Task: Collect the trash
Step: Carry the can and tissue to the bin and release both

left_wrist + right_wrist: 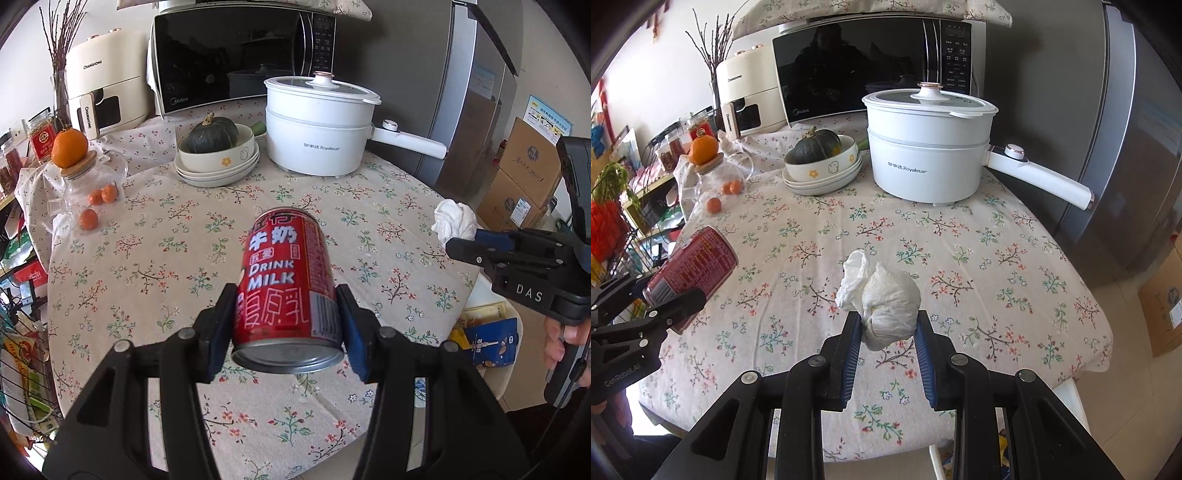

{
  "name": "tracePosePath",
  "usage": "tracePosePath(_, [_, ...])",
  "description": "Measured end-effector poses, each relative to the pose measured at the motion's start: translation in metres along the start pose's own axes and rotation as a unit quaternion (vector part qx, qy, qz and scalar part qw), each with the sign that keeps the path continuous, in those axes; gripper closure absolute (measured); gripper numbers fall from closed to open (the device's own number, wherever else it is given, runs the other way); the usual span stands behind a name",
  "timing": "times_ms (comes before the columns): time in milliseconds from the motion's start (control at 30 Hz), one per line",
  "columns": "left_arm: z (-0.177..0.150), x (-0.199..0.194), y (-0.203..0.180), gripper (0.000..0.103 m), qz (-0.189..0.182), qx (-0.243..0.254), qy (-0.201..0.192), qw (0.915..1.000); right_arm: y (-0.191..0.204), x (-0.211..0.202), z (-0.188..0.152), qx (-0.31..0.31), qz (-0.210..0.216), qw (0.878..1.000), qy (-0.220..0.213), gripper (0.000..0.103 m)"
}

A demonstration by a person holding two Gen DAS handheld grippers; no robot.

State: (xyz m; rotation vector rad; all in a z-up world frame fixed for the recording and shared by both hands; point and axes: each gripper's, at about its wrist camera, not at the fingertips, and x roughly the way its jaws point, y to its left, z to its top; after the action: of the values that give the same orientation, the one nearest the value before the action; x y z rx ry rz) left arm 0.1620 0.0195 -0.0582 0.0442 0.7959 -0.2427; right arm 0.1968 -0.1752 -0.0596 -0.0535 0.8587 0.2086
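Note:
My left gripper (286, 295) is shut on a red milk can (288, 280), holding it tilted above the floral tablecloth (166, 258). The can also shows at the left of the right wrist view (694, 269). My right gripper (888, 317) is shut on a crumpled white tissue (882, 299) and holds it above the table. The tissue (454, 219) and the right gripper show at the right of the left wrist view, past the table's right edge.
A white electric pot (317, 129) with a long handle, stacked bowls holding a green squash (214, 147), a microwave (236, 55) and an air fryer (103, 85) stand at the back. A glass jar topped with an orange (74, 162) stands left. Cardboard boxes (524, 173) lie right, beside a fridge (476, 92).

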Motion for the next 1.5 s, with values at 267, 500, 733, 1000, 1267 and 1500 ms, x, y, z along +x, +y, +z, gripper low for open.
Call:
tracePosePath(267, [-0.025, -0.012, -0.019, 0.048, -0.036, -0.003, 0.008, 0.9993, -0.008, -0.024, -0.033, 0.006, 0.002, 1.000, 0.010, 0.073])
tracePosePath(500, [-0.030, -0.011, -0.041, 0.048, -0.081, -0.013, 0.017, 0.9965, -0.025, -0.037, -0.062, 0.018, -0.003, 0.999, 0.029, 0.073])
tracePosePath(733, [-0.032, -0.006, -0.071, 0.048, -0.101, 0.011, 0.022, 0.9946, -0.051, -0.047, -0.078, 0.042, -0.012, 0.998, 0.035, 0.073])
tracePosePath(1000, [-0.029, 0.004, -0.107, 0.048, -0.125, 0.036, 0.027, 0.9912, -0.081, -0.056, -0.092, 0.064, -0.031, 0.997, 0.036, 0.073])
tracePosePath(1267, [-0.027, 0.016, -0.144, 0.048, -0.147, 0.066, 0.036, 0.9862, -0.111, -0.066, -0.107, 0.086, -0.045, 0.994, 0.040, 0.073])
tracePosePath(1500, [-0.033, 0.029, -0.179, 0.048, -0.166, 0.098, 0.050, 0.9799, -0.138, -0.070, -0.124, 0.107, -0.061, 0.991, 0.051, 0.073])
